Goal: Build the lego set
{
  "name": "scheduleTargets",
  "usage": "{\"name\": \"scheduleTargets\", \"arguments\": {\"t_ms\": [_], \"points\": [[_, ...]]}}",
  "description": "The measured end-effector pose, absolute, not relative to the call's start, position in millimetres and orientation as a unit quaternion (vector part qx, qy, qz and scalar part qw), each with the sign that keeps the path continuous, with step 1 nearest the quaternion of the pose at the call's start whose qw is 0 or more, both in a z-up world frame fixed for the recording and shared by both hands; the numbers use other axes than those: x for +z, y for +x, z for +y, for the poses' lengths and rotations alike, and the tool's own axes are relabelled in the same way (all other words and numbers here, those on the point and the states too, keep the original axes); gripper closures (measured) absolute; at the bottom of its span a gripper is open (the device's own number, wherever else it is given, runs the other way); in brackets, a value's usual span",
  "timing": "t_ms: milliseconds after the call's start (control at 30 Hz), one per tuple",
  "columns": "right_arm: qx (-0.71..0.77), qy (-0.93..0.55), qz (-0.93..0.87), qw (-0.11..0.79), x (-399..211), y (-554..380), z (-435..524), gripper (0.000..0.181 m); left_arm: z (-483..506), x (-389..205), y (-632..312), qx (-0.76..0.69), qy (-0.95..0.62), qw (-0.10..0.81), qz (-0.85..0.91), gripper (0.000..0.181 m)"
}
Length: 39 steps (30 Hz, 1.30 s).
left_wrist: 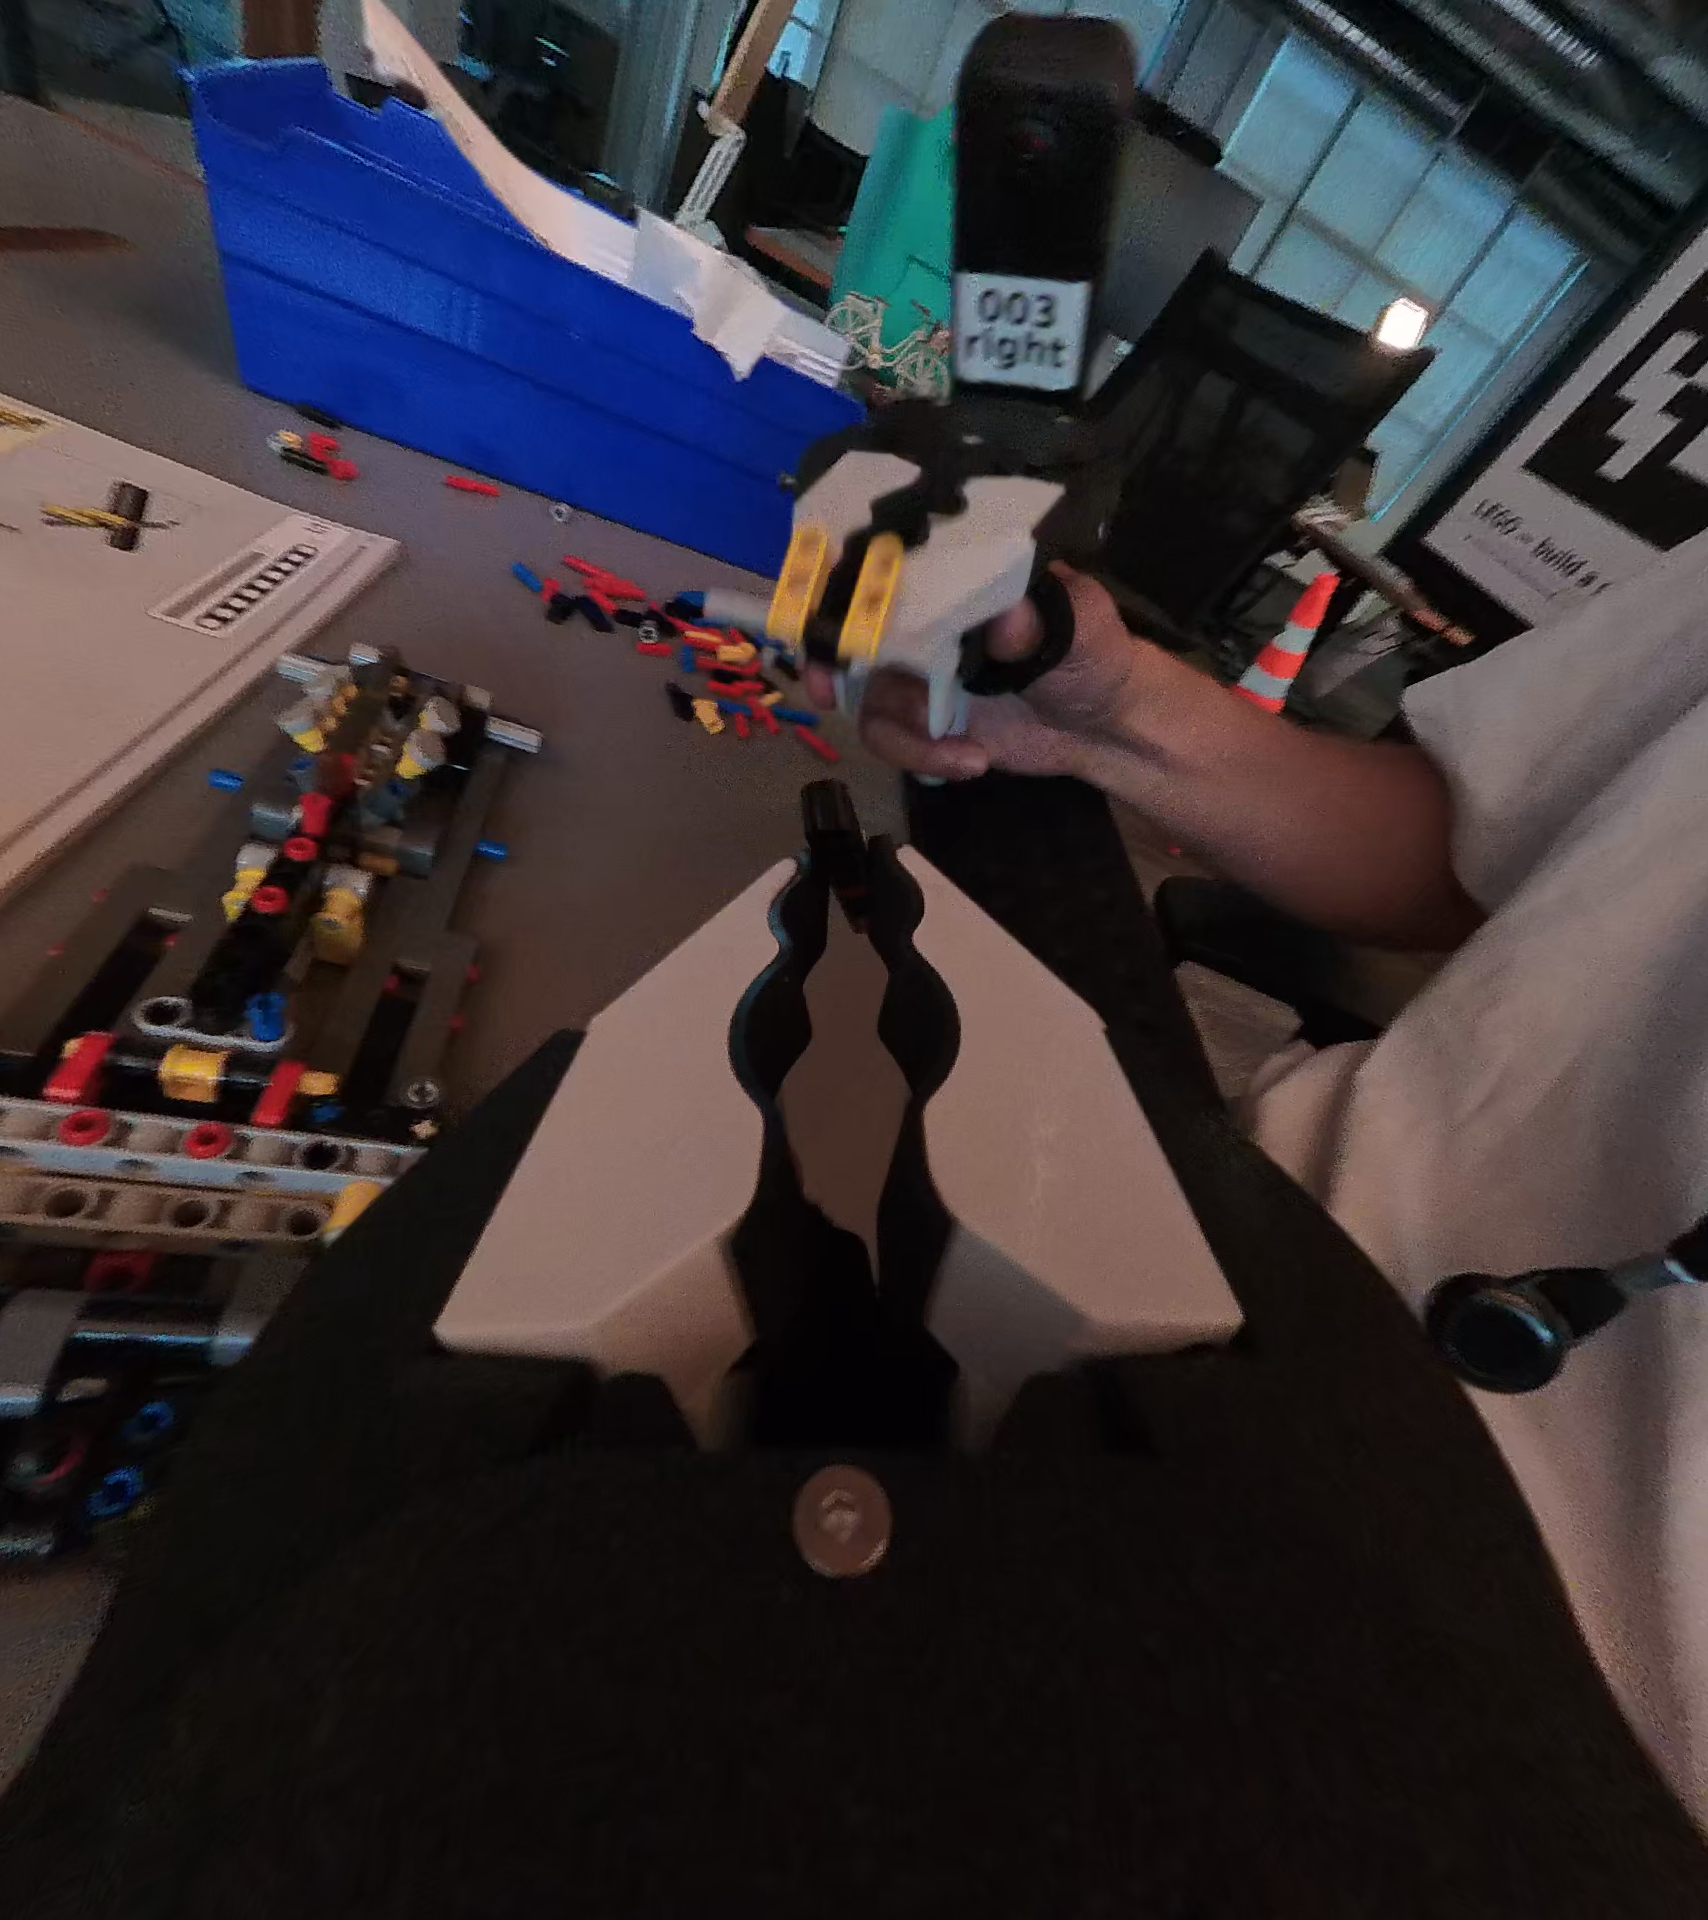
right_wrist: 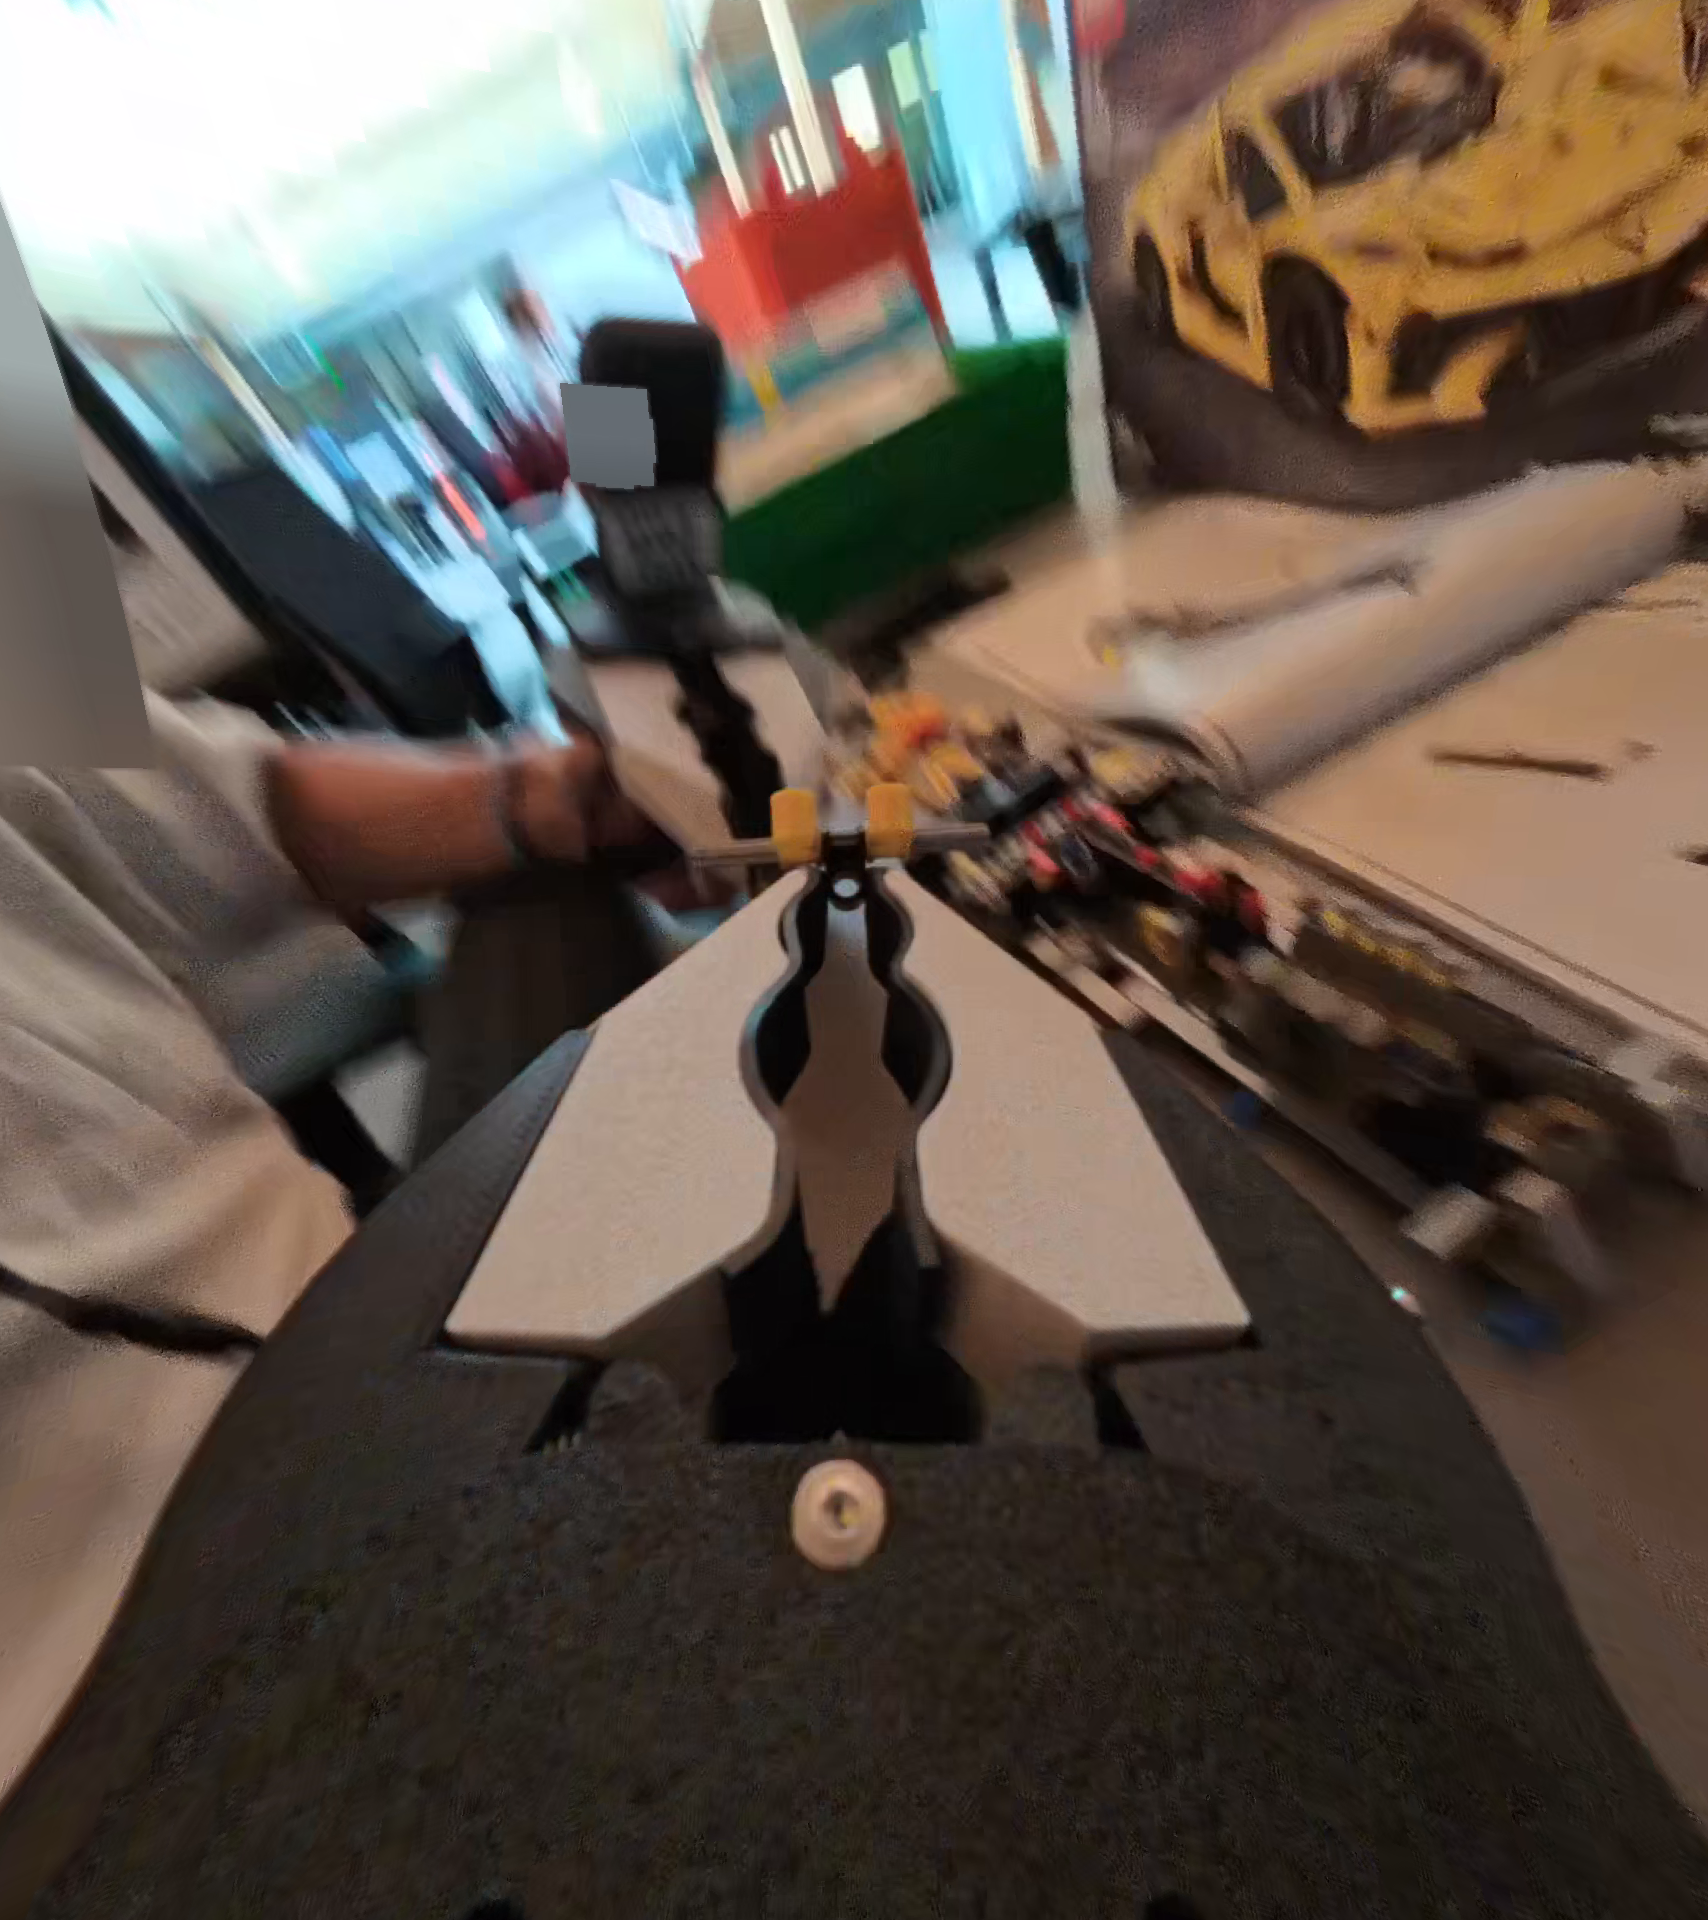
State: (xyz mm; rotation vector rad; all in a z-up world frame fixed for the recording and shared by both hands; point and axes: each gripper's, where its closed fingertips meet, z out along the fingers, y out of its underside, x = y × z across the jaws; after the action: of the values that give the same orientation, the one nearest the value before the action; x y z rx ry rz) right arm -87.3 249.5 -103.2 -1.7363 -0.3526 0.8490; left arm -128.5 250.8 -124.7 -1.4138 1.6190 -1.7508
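Observation:
My left gripper (left_wrist: 845, 868) is shut on a small black pin (left_wrist: 829, 821), held in the air above the table. My right gripper (right_wrist: 842, 878) is shut on a small assembly (right_wrist: 839, 821): a grey axle with two yellow pieces on it. That gripper also shows in the left wrist view (left_wrist: 834, 613), raised above the loose-parts pile, with the yellow pieces (left_wrist: 871, 597) at its tips. The half-built car chassis (left_wrist: 237, 997) lies on the table to the left; it shows blurred in the right wrist view (right_wrist: 1245, 935).
A pile of small red, blue, black and yellow parts (left_wrist: 704, 665) lies beyond the chassis. The open instruction booklet (left_wrist: 50, 623) lies at far left. A blue bin (left_wrist: 476, 343) stands behind. The set's box with a yellow car picture (right_wrist: 1432, 229) stands upright. Across from one pair of fingers to the other is roughly 5 centimeters.

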Motion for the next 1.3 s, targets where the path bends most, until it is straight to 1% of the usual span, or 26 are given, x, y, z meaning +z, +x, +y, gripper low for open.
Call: {"name": "scheduleTargets", "arguments": {"t_ms": [67,233,300,633,1300], "points": [[0.434,-0.703,-0.108,0.553,-96,-100,255,0.175,246,-124,-129,-0.637,-0.496,0.164,0.567,0.175],[0.529,-0.688,-0.076,0.491,-100,-119,257,0.175,246,-115,-129,-0.667,-0.485,0.145,0.546,0.175],[0.549,-0.683,-0.065,0.477,-102,-120,257,0.175,249,-112,-129,-0.670,-0.486,0.151,0.540,0.175],[0.558,-0.686,-0.067,0.463,-106,-126,260,0.175,248,-120,-127,-0.648,-0.493,0.157,0.559,0.175],[0.524,-0.699,-0.082,0.480,-109,-123,265,0.175,253,-118,-126,-0.650,-0.500,0.158,0.551,0.175]]}}
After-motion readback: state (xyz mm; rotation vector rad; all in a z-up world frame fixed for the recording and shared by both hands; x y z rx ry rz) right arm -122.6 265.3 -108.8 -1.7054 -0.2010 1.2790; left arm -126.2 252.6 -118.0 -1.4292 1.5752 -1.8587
